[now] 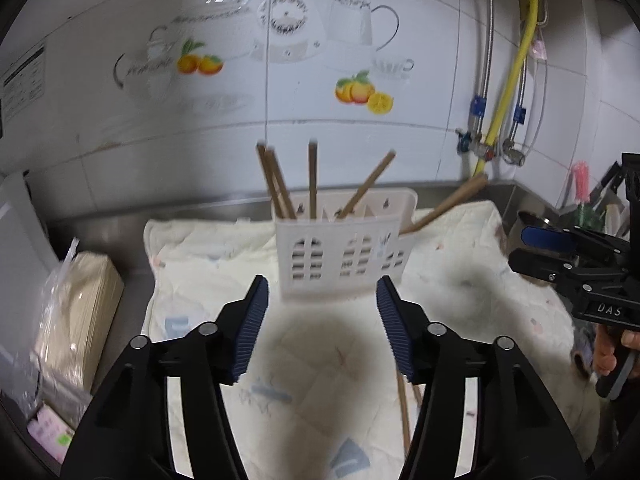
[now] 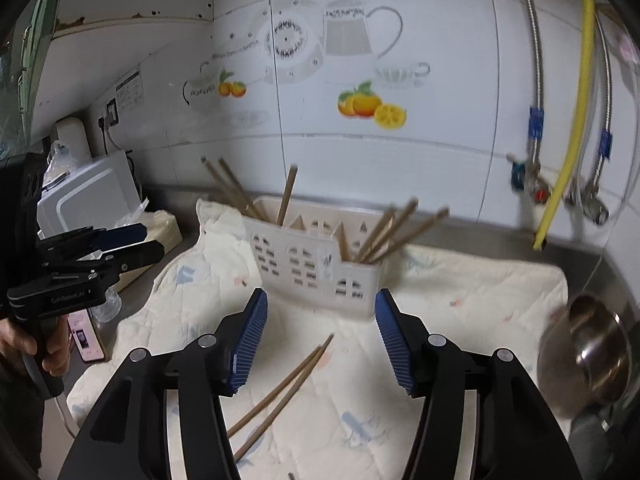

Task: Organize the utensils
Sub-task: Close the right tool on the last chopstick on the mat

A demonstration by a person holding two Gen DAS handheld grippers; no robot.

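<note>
A white slotted utensil holder [image 1: 340, 256] stands on a cream cloth [image 1: 224, 264], with several brown chopsticks [image 1: 312, 180] standing in it. It also shows in the right wrist view [image 2: 316, 264]. Two loose chopsticks [image 2: 288, 388] lie on the cloth [image 2: 460, 320] between my right gripper's fingers. One loose chopstick shows in the left wrist view [image 1: 404, 412]. My left gripper [image 1: 322, 324] is open and empty, short of the holder. My right gripper [image 2: 320, 336] is open and empty above the loose chopsticks.
A tiled wall with pipes and a yellow hose [image 1: 508, 80] rises behind. A bagged stack of paper [image 1: 76, 312] lies at left. A steel bowl [image 2: 592, 352] sits at right. A white appliance [image 2: 88, 196] stands at far left.
</note>
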